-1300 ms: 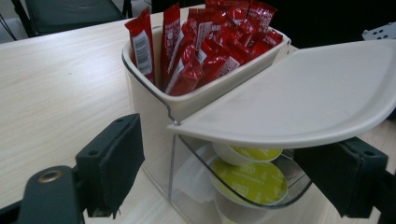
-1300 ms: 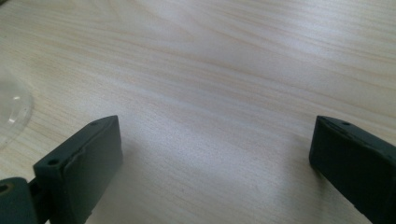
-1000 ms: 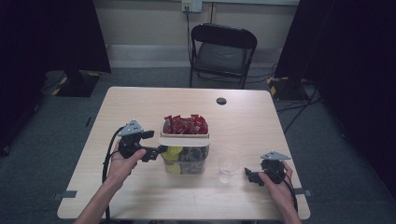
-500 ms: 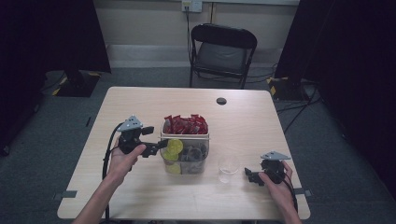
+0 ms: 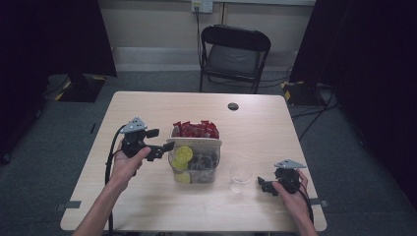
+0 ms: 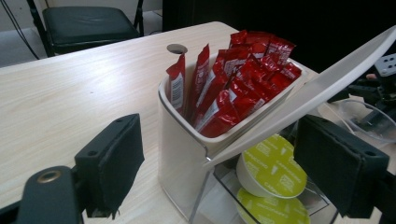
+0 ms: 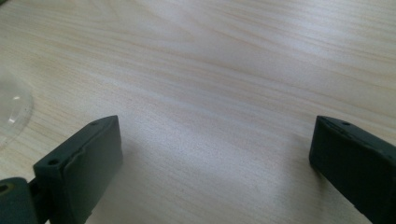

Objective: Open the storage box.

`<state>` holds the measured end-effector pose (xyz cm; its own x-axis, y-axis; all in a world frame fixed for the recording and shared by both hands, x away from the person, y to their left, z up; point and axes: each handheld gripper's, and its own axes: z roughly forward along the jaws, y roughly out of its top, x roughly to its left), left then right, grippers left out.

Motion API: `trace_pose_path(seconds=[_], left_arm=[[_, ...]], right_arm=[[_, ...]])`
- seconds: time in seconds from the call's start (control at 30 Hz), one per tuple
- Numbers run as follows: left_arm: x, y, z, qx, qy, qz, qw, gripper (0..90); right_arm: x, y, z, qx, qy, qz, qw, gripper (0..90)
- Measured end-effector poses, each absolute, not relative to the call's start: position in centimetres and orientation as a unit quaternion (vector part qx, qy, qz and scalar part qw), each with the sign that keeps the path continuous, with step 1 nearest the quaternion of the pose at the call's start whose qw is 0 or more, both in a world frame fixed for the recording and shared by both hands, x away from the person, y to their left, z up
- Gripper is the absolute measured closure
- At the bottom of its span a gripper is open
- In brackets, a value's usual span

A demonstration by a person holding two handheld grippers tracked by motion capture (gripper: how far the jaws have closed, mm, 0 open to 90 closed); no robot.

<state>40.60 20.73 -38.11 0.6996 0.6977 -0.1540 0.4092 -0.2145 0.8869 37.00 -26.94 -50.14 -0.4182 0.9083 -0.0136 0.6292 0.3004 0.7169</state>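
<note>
Container (image 6: 182,154) between left tool's (image 6: 219,168) jaws.

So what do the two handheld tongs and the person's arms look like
Both tongs are black, each topped by a grey three-cornered plate. The left tongs trail a black cable down along the forearm; the right tongs have a black cable too. Seen close in the gripper views, each has two blocky black jaws with flat pads and small screw holes. The forearms are bare, with no sleeves in sight.
</note>
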Motion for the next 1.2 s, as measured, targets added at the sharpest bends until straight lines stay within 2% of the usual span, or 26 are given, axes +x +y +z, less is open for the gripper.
trace_pose_path(seconds=[1.2], left_arm=[[43.1,21.6,-38.3,0.751,0.388,0.14,0.515,15.2]], right_arm=[[37.0,-26.9,-50.1,0.497,0.776,0.323,0.216,1.7]])
